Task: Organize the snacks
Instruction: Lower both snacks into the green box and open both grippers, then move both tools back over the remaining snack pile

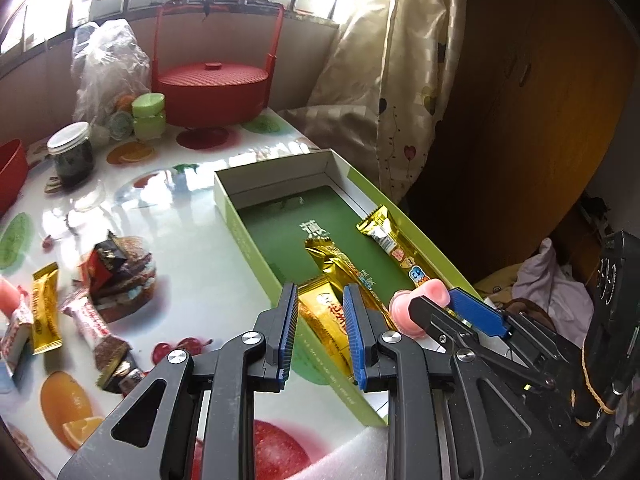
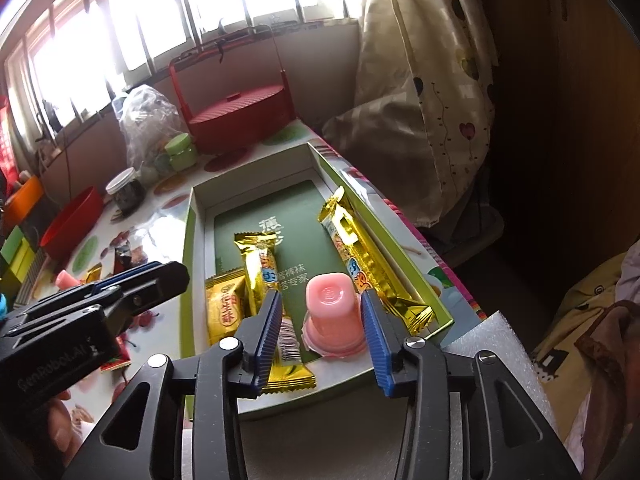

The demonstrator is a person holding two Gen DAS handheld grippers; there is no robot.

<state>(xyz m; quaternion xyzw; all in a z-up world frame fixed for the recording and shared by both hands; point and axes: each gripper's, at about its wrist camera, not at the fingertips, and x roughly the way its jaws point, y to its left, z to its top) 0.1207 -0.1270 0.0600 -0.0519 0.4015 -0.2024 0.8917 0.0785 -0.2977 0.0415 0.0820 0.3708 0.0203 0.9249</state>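
- While the pink jelly cup [image 2: 334, 312] sits upside down in the green box [image 2: 192, 240], right hand-held gripper [image 2: 320, 320] jaws apart, lift straight out.
- Left hand-held gripper [image 1: 320, 332], empty, reads as closed; send it to the loose snacks [image 1: 108, 280] next.

Your left gripper [image 1: 320, 324] is covering the near end of the short gold snack packet [image 1: 326, 334] in the box [image 1: 256, 240]. Your right gripper [image 2: 320, 330] is hiding the pink jelly cup [image 2: 334, 314]'s edges, and glare is washing out the window [image 2: 224, 4].
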